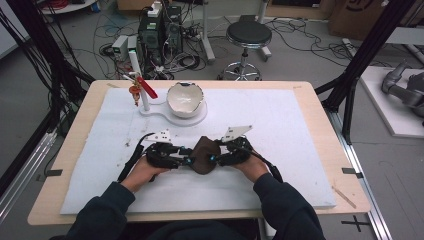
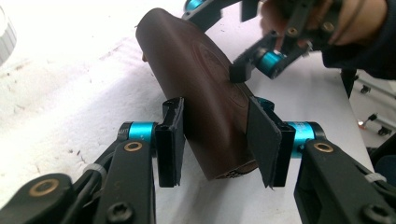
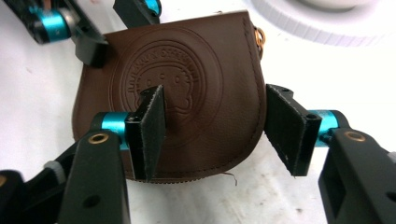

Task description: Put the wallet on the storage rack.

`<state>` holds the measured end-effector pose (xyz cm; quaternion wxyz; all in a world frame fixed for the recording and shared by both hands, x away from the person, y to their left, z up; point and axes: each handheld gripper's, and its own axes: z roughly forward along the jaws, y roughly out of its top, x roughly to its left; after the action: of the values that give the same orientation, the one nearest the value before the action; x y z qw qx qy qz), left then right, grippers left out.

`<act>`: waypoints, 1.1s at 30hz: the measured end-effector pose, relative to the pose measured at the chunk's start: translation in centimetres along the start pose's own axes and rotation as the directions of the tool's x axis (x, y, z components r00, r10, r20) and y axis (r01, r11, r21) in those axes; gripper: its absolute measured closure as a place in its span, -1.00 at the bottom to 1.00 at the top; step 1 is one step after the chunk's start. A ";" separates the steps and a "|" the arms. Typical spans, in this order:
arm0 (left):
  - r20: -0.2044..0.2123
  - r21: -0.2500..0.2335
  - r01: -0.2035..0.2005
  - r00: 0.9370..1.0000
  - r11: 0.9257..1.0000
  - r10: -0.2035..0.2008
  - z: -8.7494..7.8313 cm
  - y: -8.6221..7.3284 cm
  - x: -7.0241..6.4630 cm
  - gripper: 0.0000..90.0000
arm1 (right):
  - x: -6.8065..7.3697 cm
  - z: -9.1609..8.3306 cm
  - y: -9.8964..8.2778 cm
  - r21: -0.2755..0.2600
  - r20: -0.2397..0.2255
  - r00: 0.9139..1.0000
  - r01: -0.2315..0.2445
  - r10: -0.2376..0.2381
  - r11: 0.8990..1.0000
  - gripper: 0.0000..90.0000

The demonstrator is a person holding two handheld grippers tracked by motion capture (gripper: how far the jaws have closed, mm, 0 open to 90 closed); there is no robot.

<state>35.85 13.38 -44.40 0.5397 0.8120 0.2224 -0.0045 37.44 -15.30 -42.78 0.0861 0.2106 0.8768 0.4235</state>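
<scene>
Two grippers meet at a brown pouch, in front of the white bowl

High view: the pouch (image 1: 204, 155) lies in front of the bowl (image 1: 185, 99), free white mat (image 1: 300, 130) around it. Left gripper view: the left gripper (image 2: 215, 138) presses both sides of the pouch (image 2: 201, 88). Right gripper view: the right gripper (image 3: 215, 133) stands part open, one pad over the pouch (image 3: 187, 93), the other beside its edge, not clamping.

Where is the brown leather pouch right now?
In the high view the pouch lies near the table's front middle, between the left claw and right claw, below the white bowl.

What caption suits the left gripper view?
Left tool clamps a brown leather pouch on the white mat.
</scene>
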 end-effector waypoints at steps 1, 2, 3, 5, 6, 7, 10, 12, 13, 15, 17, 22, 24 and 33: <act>0.002 -0.001 -0.013 1.000 1.000 0.013 0.0 0.0 0.0 0.28 | -0.5 0.1 -0.2 -0.010 -0.030 0.999 -0.025 0.024 1.000 -0.15; 0.002 -0.008 -0.023 1.000 1.000 0.023 0.0 0.0 -0.1 0.28 | -0.9 0.1 -0.3 -0.009 -0.067 0.996 -0.061 0.061 0.998 -0.20; 0.002 -0.010 -0.032 0.999 0.999 0.032 -0.1 0.1 -0.2 0.28 | -1.3 0.2 -0.5 -0.013 -0.093 0.992 -0.085 0.083 0.996 -0.24; 0.006 -0.017 -0.050 0.999 0.999 0.050 -0.1 0.1 -0.3 0.29 | -2.0 0.4 -0.8 -0.005 -0.144 0.982 -0.128 0.126 0.992 -0.29; 0.005 -0.022 -0.055 0.998 0.998 0.055 -0.1 0.1 -0.4 0.29 | -2.3 0.5 -0.8 0.004 -0.165 0.975 -0.150 0.148 0.989 -0.28; 0.007 -0.026 -0.060 0.998 0.998 0.060 -0.1 0.1 -0.4 0.29 | -2.6 0.6 -0.9 0.011 -0.193 0.966 -0.172 0.171 0.985 -0.27; 0.011 -0.028 -0.059 0.998 0.998 0.060 -0.1 0.2 -0.4 0.30 | -3.3 0.8 -1.2 0.028 -0.274 0.935 -0.225 0.224 0.974 -0.11; 0.011 -0.023 -0.053 0.999 0.998 0.054 -0.2 0.2 -0.4 0.30 | -3.3 0.8 -1.2 0.032 -0.271 0.937 -0.219 0.219 0.975 -0.06; 0.011 -0.021 -0.044 0.999 0.999 0.044 -0.2 0.2 -0.4 0.30 | -3.2 0.7 -1.1 0.027 -0.265 0.943 -0.203 0.203 0.979 -0.04; 0.010 -0.011 -0.023 1.000 1.000 0.023 -0.2 0.1 -0.2 0.29 | -2.9 0.5 -0.9 0.026 -0.245 0.953 -0.179 0.180 0.984 -0.01; 0.008 -0.007 0.003 1.000 1.000 -0.003 -0.2 0.1 -0.1 0.26 | -2.6 0.3 -0.7 0.020 -0.222 0.964 -0.145 0.146 0.989 0.02; -0.025 -0.019 0.087 0.996 0.996 -0.088 -0.1 0.1 0.3 -0.07 | -1.7 -0.1 -0.1 -0.009 -0.174 0.984 -0.048 0.046 0.999 0.04; -0.017 -0.018 0.103 0.994 0.994 -0.104 0.0 0.0 0.3 -0.11 | -1.4 -0.1 0.1 -0.021 -0.157 0.987 -0.018 0.014 1.000 0.04; 0.032 -0.005 0.097 0.995 0.995 -0.097 0.5 0.2 -0.2 0.16 | -0.8 -0.4 0.3 -0.060 -0.149 0.987 0.055 -0.064 0.997 0.01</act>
<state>35.88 12.83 -44.40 0.5450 0.7982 0.2530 -0.0429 38.14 -15.77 -42.28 0.0380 0.1492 0.8745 0.4599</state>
